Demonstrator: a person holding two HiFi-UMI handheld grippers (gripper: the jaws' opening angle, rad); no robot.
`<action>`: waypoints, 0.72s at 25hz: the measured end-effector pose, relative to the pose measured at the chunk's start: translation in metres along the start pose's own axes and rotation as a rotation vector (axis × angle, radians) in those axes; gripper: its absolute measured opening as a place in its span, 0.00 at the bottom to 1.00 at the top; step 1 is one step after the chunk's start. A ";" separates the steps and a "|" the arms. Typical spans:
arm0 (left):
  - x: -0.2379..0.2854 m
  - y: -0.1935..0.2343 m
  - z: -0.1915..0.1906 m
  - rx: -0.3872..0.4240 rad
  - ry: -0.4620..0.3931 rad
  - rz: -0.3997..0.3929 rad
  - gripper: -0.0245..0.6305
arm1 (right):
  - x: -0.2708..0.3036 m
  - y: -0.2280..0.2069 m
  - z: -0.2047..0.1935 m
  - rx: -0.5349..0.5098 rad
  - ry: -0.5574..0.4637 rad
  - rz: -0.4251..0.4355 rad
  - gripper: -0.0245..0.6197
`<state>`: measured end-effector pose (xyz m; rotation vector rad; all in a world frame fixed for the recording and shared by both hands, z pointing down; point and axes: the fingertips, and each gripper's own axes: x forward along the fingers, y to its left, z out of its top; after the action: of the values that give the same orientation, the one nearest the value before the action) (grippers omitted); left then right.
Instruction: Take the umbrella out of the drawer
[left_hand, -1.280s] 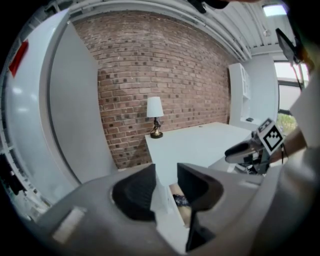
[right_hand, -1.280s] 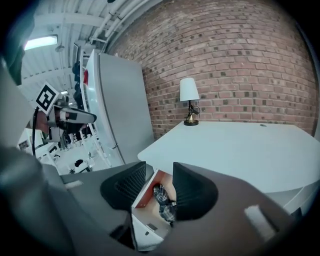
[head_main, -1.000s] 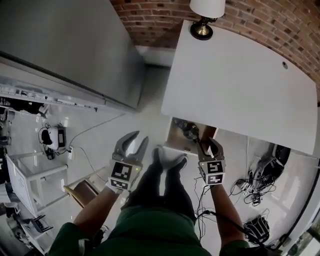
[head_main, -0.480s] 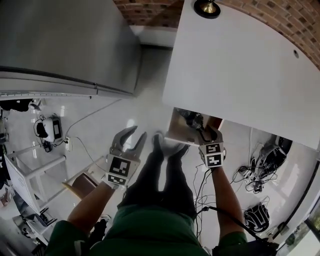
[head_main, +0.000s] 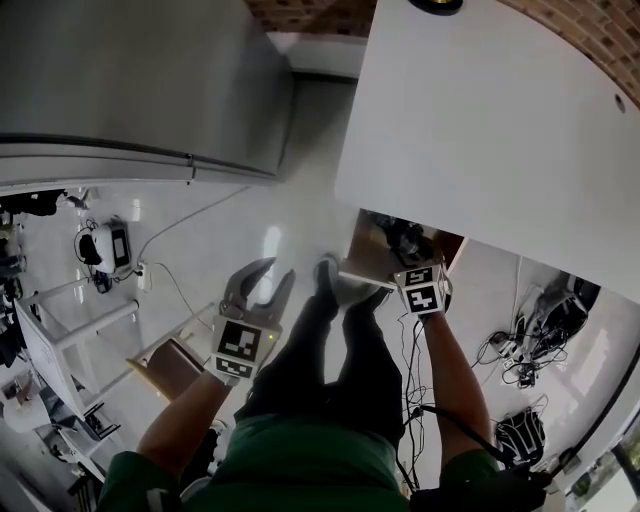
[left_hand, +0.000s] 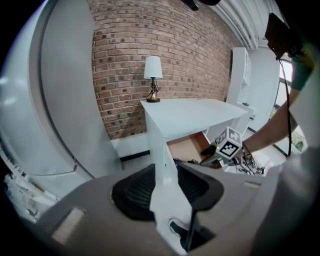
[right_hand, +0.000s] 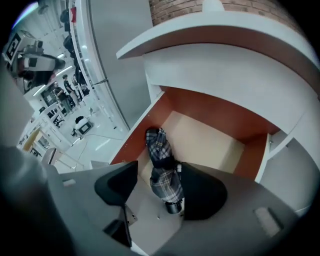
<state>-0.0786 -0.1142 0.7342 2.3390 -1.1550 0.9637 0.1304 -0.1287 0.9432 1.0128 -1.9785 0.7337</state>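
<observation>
**Three views, one drawer**

The head view looks steeply down from above both grippers. The camera on the right gripper (head_main: 413, 262) peers close past its jaws into the drawer (right_hand: 210, 145). The camera on the left gripper (head_main: 262, 283), farther back, faces that drawer and the right gripper.

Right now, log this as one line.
right gripper: jaws just opened wider, umbrella between, ungripped | umbrella: in open drawer | left gripper: jaws apart, empty

No legible text or numbers (in any view)
</observation>
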 end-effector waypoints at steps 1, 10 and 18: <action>0.002 0.001 -0.005 -0.004 0.003 0.003 0.25 | 0.007 -0.002 -0.001 -0.010 0.006 -0.007 0.44; 0.018 0.034 -0.038 -0.023 0.002 0.064 0.25 | 0.078 -0.015 -0.018 -0.068 0.091 -0.034 0.52; 0.028 0.052 -0.060 -0.045 0.009 0.088 0.25 | 0.124 -0.020 -0.032 -0.126 0.171 -0.070 0.54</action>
<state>-0.1331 -0.1268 0.7969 2.2637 -1.2722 0.9667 0.1129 -0.1638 1.0666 0.9087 -1.8097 0.6277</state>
